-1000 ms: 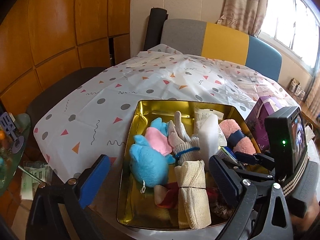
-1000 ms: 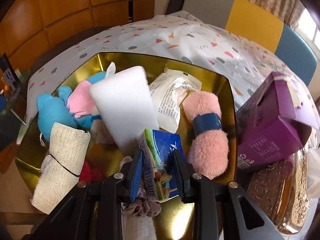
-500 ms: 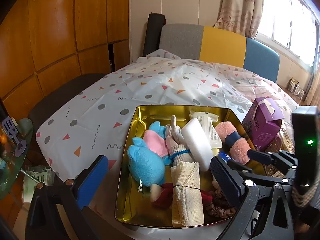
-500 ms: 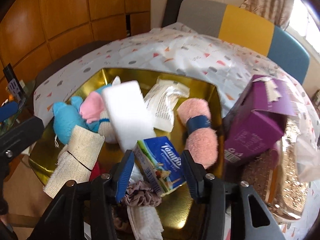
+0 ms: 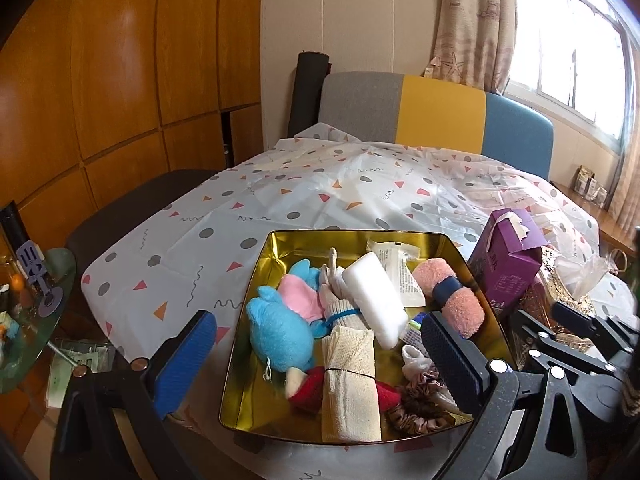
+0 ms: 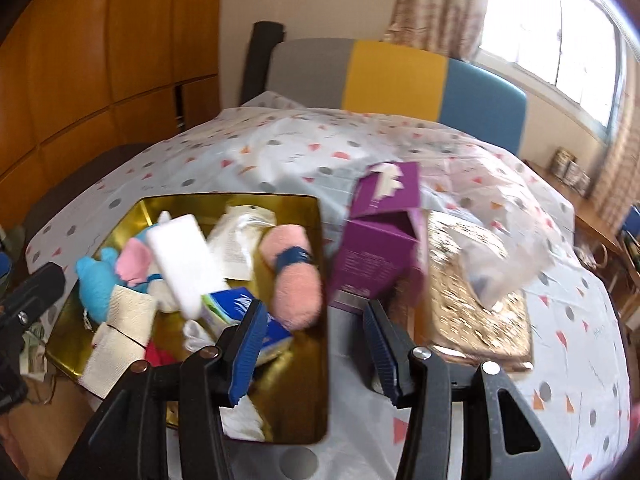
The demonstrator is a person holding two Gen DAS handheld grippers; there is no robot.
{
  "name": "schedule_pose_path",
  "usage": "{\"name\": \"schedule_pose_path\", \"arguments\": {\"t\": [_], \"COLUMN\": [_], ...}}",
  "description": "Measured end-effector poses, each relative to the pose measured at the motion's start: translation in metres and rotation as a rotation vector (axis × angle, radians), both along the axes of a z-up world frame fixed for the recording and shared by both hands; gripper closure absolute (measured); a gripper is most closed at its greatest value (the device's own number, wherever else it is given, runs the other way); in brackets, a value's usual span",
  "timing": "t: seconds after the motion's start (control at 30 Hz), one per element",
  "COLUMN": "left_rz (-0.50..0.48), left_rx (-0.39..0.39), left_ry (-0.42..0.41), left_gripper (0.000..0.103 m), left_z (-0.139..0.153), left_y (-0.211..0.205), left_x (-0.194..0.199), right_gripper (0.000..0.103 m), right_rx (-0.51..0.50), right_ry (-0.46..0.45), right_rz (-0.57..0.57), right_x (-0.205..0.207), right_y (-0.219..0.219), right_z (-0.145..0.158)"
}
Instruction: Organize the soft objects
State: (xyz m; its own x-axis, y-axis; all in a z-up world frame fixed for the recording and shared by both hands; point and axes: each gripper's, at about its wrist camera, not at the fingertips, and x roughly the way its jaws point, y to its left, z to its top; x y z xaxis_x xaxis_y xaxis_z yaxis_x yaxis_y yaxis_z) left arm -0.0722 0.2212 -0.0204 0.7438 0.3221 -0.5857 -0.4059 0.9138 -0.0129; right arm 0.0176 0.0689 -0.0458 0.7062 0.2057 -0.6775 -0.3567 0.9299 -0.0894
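Both blue-padded tongs, left gripper (image 5: pixel 320 360) and right gripper (image 6: pixel 316 344), stood released, nothing between their pads. One gold rectangular metal tin (image 5: pixel 256 300) at lower centre held one blue plush toy (image 5: pixel 280 336), one white foam block (image 5: pixel 376 300), one pink fluffy roll (image 5: pixel 456 300), one blue tissue packet (image 6: pixel 236 304)

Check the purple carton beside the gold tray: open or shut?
Open. The purple carton has its top flaps lifted and torn, standing outside the gold tray.
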Motion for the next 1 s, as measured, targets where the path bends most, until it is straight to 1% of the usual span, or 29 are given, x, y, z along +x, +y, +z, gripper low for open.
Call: {"name": "schedule_pose_path", "arguments": {"t": [0.13,0.33,0.57,1.0], "left_rz": [0.009,0.02,0.016,0.016], "left_rx": [-0.006,0.026,0.027,0.017], "left_ry": [0.005,-0.001,0.0,0.009], "left_gripper": [0.0,0.0,0.0,0.0], "left_z": [-0.001,0.0,0.001,0.001], "left_y": [-0.004,-0.011,-0.014,-0.013], "left_x": [0.0,-0.002,-0.002,-0.001], "right_gripper": [0.053,0.053,0.053,0.053], "right_rx": [0.013,0.041,0.04,0.039], "right_ry": [-0.011,-0.037,-0.033,-0.031], "right_rz": [-0.033,-0.068,-0.051,-0.054], "right_x": [-0.003,-0.003,-0.005,-0.004], "right_y": [-0.015,-0.028,-0.025,-0.023], "right_z": [0.003,0.009,0.008,0.006]}}
